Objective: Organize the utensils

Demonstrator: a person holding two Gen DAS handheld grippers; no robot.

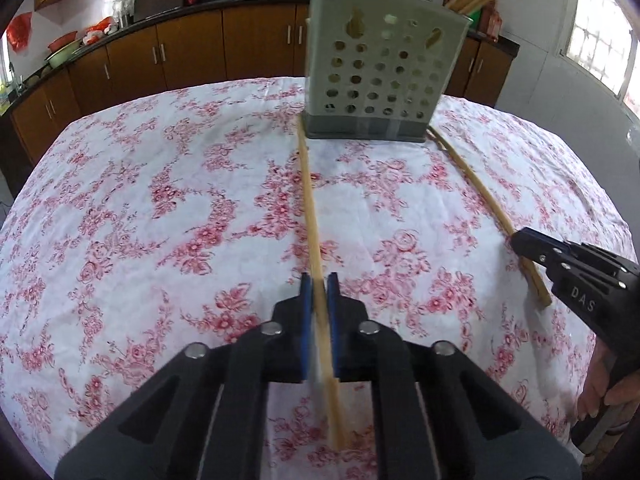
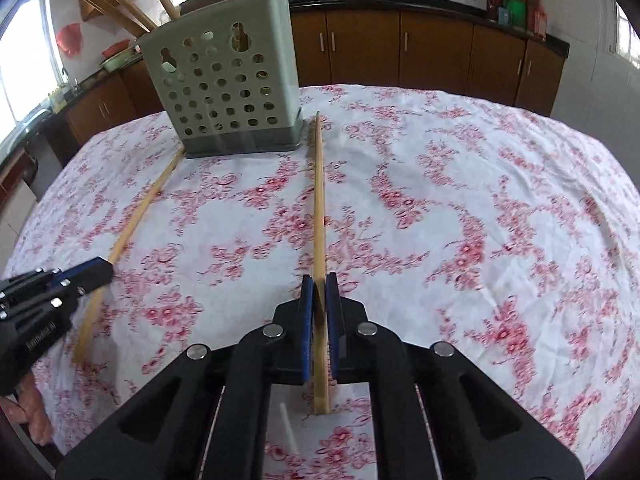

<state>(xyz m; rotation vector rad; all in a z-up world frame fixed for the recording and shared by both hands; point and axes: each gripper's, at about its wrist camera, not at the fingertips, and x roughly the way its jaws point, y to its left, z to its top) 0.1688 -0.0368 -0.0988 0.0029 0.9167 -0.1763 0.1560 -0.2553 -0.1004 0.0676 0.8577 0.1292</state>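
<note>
Both grippers [image 1: 319,280] [image 2: 319,280] clamped on chopsticks [image 1: 310,200] [image 2: 319,200]

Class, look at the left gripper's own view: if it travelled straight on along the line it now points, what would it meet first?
Probably the tablecloth, since the left gripper, shut on a chopstick, angles downward; skimming level instead, it would meet the utensil holder.

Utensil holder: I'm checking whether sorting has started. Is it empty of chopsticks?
No. Several chopsticks already stick up out of the top of the utensil holder on the table.
</note>
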